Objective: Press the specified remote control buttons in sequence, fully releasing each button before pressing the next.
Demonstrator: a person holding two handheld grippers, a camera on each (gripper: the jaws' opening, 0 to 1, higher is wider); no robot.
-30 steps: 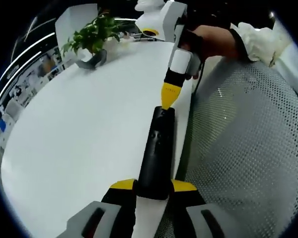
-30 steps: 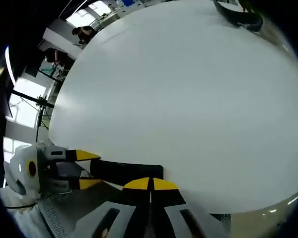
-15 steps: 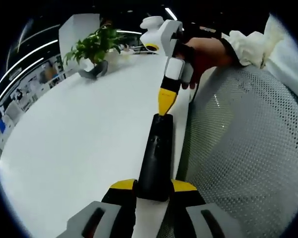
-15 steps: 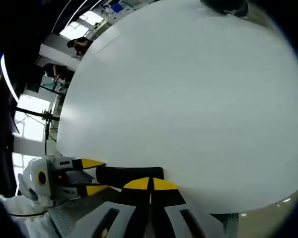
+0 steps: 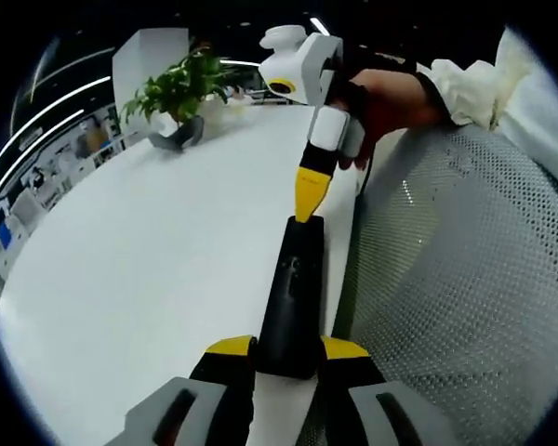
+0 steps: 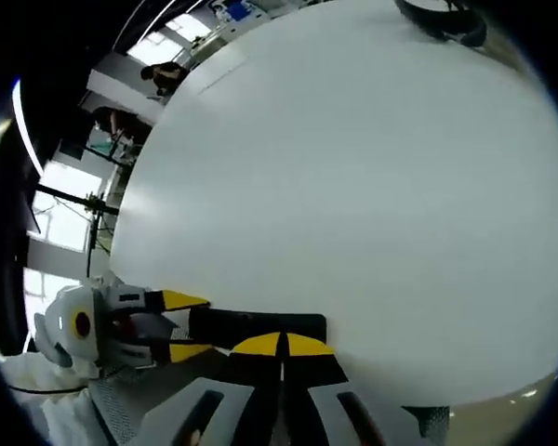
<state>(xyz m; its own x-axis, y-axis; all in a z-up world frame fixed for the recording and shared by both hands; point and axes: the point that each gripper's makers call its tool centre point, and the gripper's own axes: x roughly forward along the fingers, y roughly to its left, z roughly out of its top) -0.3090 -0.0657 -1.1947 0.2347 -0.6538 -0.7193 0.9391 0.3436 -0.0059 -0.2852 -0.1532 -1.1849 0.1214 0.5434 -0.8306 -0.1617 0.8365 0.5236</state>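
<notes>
We see a broad white table point(image 5: 149, 251) with nothing on most of its top. At its far end from the remote stands a green potted plant point(image 5: 175, 85) with a dark curved object point(image 5: 175, 137) just beside it. Behind the plant there is a white panel, ceiling lights and shelving along the wall. In the right gripper view the same table point(image 6: 353, 186) spreads out, and past its far edge from the remote we see windows and a person point(image 6: 167, 74) standing well away. Beside the table edge nearest the remote runs a grey mesh surface point(image 5: 456, 269), perhaps a chair back.

The black remote control point(image 5: 292, 293) lies along the table edge beside the mesh. The left tool point(image 5: 286, 347) has its 2 yellow-tipped jaws clamped on the near end of the remote. The right tool point(image 5: 306, 200), held by a hand point(image 5: 391, 93) in a white sleeve, points down at the far end of the remote with its yellow tips pressed together; the tips sit at the remote's top face, and we cannot tell whether they touch it.

In the right gripper view the right tool point(image 6: 281, 346) has its jaws together just over the remote control point(image 6: 256, 327), and the left tool point(image 6: 181, 325) holds the remote's other end.
</notes>
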